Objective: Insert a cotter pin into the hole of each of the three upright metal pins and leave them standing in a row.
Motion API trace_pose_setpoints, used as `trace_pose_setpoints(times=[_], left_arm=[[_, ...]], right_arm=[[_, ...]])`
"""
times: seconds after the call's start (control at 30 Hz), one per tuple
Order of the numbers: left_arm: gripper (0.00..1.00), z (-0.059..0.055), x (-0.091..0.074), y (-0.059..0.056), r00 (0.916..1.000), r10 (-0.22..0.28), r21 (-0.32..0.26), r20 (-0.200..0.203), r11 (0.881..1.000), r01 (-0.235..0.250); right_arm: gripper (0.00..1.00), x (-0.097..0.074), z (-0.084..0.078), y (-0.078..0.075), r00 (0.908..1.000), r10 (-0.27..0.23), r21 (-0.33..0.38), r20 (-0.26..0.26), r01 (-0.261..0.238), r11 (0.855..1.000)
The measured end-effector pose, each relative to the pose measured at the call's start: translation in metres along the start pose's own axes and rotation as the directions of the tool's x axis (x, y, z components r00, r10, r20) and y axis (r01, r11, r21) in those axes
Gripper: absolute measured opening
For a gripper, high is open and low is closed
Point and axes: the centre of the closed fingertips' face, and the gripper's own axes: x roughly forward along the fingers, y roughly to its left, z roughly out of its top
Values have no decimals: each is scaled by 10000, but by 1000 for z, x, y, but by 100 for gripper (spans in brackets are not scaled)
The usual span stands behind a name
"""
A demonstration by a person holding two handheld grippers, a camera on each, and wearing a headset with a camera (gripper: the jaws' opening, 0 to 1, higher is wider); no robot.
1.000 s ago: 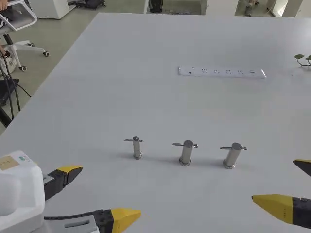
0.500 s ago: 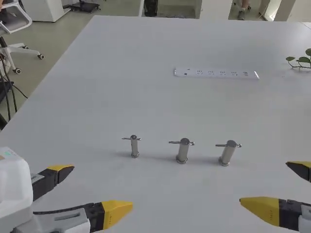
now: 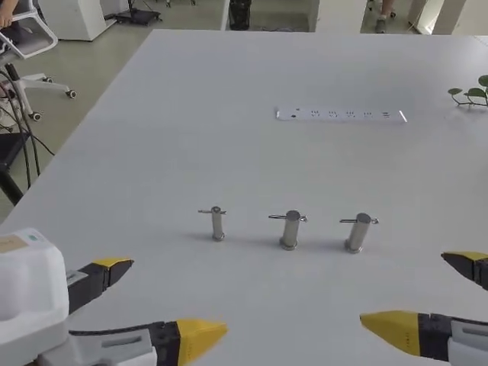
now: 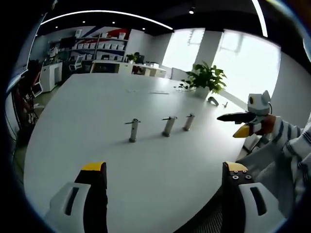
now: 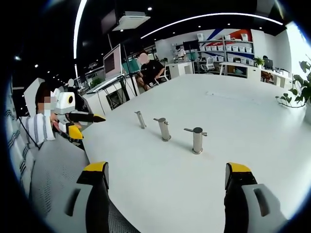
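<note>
Three upright metal pins stand in a row on the white table, each with a cotter pin through its top: the left pin, the middle pin and the right pin. My left gripper hangs open near the table's front left, well short of the pins. At the front right my right gripper is open too, with nothing between its yellow-tipped fingers.
A white power strip lies farther back on the table. A small plant sits at the right edge. Office chairs stand on the floor to the left. A person sits beyond the table.
The head camera shifted a little, so the pins sit slightly higher in view. Both grippers stay open near the front edge; the pins have not moved.
</note>
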Motion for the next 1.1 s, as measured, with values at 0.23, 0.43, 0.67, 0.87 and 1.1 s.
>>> trace_pose_setpoints(times=[0.23, 0.43, 0.67, 0.87, 1.1], left_arm=[[99, 1, 0, -13, 10000, -49, 133, 44, 9999, 48], [99, -1, -3, -20, 10000, -13, 159, 41, 9999, 13], [99, -4, -15, -20, 9998, 198, 207, 2, 9996, -198], [99, -3, -24, -18, 9991, 431, 317, 61, 9986, -433], [99, -2, -27, -12, 9973, 733, 619, -105, 9954, -725]], right_arm=[[98, -7, 2, 1, 10000, -41, -182, 34, 42, 9998], [98, -11, -4, 0, 9997, -159, -251, -197, 154, 9996], [98, -14, -4, 4, 9995, -285, -251, -123, 282, 9993], [97, -13, -4, 8, 9990, -443, -214, -62, 441, 9988], [96, -10, -7, 14, 9989, -423, -377, -209, 415, 9984]])
